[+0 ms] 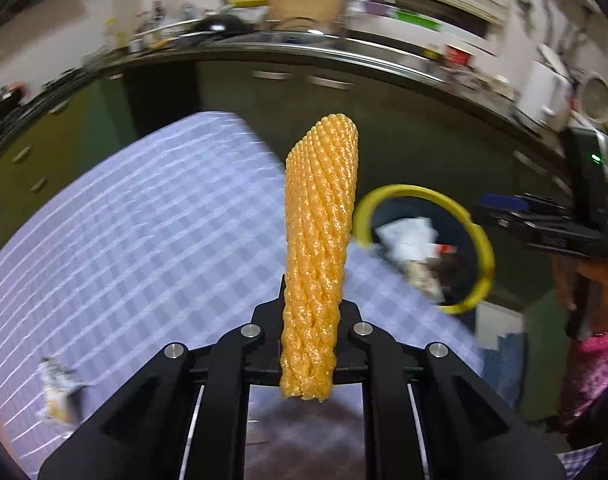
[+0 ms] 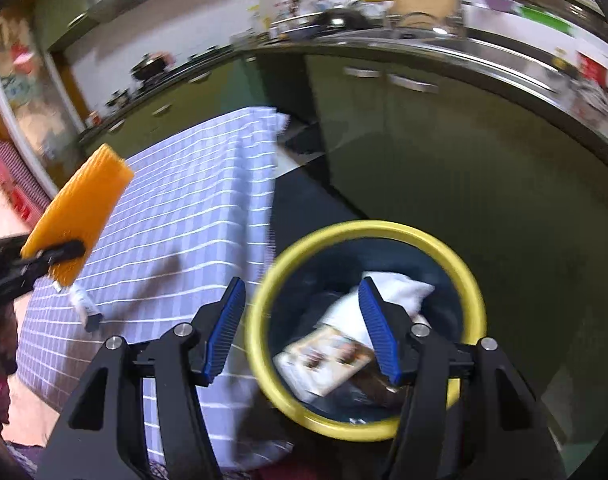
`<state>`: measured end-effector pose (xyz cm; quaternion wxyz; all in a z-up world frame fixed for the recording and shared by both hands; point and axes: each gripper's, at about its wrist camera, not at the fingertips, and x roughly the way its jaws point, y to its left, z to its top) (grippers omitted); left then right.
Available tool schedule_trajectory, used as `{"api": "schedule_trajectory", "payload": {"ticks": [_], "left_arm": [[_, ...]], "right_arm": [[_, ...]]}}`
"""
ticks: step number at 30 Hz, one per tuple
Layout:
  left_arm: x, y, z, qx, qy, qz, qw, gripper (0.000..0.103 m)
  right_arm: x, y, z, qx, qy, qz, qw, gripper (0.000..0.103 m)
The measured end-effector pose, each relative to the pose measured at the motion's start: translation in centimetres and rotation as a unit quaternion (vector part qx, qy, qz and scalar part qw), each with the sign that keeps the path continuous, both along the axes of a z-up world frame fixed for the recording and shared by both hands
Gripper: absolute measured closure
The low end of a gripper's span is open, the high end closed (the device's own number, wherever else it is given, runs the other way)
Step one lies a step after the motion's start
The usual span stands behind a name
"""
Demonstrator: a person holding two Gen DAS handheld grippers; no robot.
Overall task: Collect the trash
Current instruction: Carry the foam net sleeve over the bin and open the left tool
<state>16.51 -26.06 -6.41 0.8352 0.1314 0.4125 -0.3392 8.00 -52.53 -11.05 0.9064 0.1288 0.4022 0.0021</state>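
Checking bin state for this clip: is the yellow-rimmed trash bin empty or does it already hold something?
Not empty. The trash bin already holds white crumpled paper and a printed packet, seen through its open top.

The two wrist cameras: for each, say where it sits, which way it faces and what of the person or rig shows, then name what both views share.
Left wrist: on the left gripper, looking down along fingers shut on the orange foam net; a hand holds the right gripper.
Right wrist: on the right gripper, open over the yellow-rimmed bin.
Shared: net, bin, checked tablecloth, counter.
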Motion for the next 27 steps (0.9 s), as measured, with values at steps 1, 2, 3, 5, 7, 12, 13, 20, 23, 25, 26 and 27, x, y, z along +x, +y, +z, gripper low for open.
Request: {"api": "schedule_trajectory", "payload": {"ticks": [1, 2, 3, 5, 7, 12, 13, 20, 23, 25, 26, 27], "left_arm": [[-0.6, -1.6, -0.1, 0.000, 0.002, -0.017, 0.9998, 0.089], [-1.1, -2.9, -0.3, 0.001, 0.004, -0.031, 0.9995, 0.089], [-1.4, -4.0, -0.4, 0.001, 0.007, -0.041, 0.9991, 0.089], [-2.2, -6.6, -0.9, 0.003, 0.019, -0.064, 0.9977, 0.089], [-2.4, -9.1, -1.4, 0.006, 0.028, -0.084, 0.9961, 0.089], [-2.1, -15.0, -3.7, 0.027, 0.039, -0.110, 0.9928, 0.088], [-1.8, -16.1, -4.2, 0.031, 0.043, -0.114, 0.9921, 0.087], [-1.1, -20.7, -7.4, 0.063, 0.050, -0.124, 0.9891, 0.071], [-1.1, -21.5, -8.3, 0.073, 0.038, -0.124, 0.9889, 0.024], [-1.3, -21.2, -8.3, 0.074, 0.030, -0.120, 0.9895, 0.024], [-1.3, -20.9, -8.3, 0.071, 0.032, -0.121, 0.9895, 0.024], [-1.5, -20.4, -8.0, 0.067, 0.033, -0.121, 0.9899, 0.024]], "right_arm": [[-0.8, -1.0, -0.2, 0.002, 0.001, -0.013, 1.000, 0.047], [-1.4, -1.9, -0.3, 0.003, 0.002, -0.024, 1.000, 0.047], [-1.9, -2.7, -0.4, 0.004, 0.003, -0.033, 0.999, 0.047], [-3.1, -4.2, -0.6, 0.008, 0.004, -0.050, 0.999, 0.047], [-4.0, -5.2, -0.9, 0.011, 0.003, -0.063, 0.998, 0.047], [-5.9, -7.5, -1.5, 0.021, 0.002, -0.084, 0.996, 0.047], [-6.1, -7.8, -1.5, 0.022, 0.002, -0.086, 0.996, 0.047], [-7.1, -9.0, -1.5, 0.027, -0.004, -0.099, 0.995, 0.046], [-7.4, -9.3, -1.4, 0.028, -0.007, -0.101, 0.994, 0.046], [-7.3, -9.1, -1.2, 0.028, -0.011, -0.102, 0.994, 0.046], [-7.3, -9.1, -1.1, 0.028, -0.012, -0.101, 0.994, 0.045], [-7.4, -9.0, -1.1, 0.028, -0.013, -0.101, 0.994, 0.045]]}}
